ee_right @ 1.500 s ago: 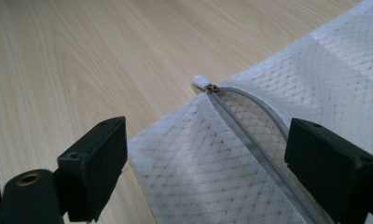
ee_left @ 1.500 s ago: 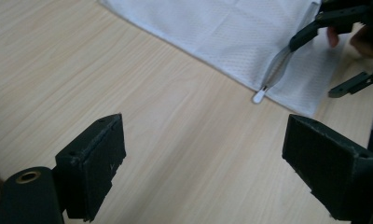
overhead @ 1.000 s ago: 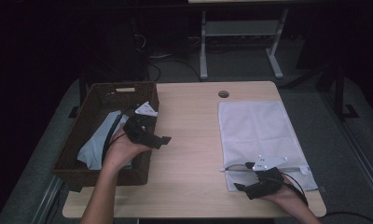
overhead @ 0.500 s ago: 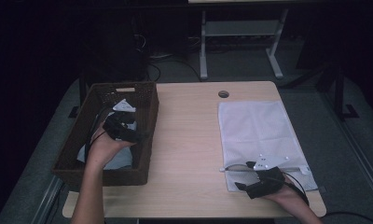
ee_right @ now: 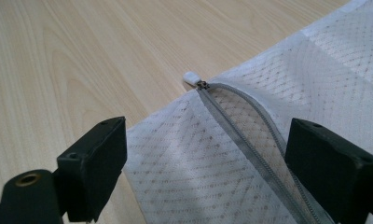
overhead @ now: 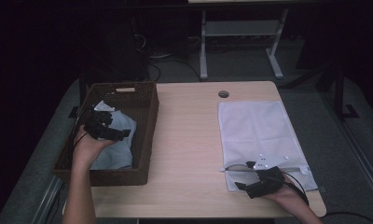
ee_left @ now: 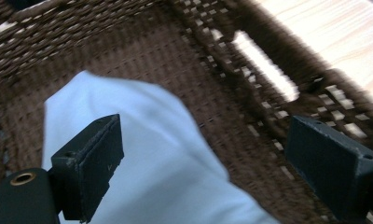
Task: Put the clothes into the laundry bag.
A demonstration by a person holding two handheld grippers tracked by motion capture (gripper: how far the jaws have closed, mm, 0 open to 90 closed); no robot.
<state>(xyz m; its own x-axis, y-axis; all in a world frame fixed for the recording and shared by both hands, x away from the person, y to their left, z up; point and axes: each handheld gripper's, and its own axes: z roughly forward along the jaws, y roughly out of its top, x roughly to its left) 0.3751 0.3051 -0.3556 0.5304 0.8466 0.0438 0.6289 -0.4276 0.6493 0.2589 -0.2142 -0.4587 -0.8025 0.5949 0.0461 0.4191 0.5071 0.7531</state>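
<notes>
The left tongs (overhead: 111, 133) hang open inside the wicker basket (overhead: 147, 116), jaws apart above the pale blue cloth (ee_left: 166, 186) that lies on its floor. To grip well, one jaw should slide under a raised fold before closing, clear of the weave. The right tongs (overhead: 244, 179), also apart, sit over the mesh laundry bag (overhead: 254, 126) on the table (overhead: 189, 140), beside its open zipper (ee_right: 240, 126), ready to hold the mouth wide.

Hand-held grippers: matte black, two block-shaped jaws each.
Left hand-held gripper (overhead: 121, 135) trails black cable; right hand-held gripper (overhead: 239, 180) carries a grey three-cornered plate and black cable. Brass-ringed hole beside each left jaw. Forearms bare, no sleeves.
</notes>
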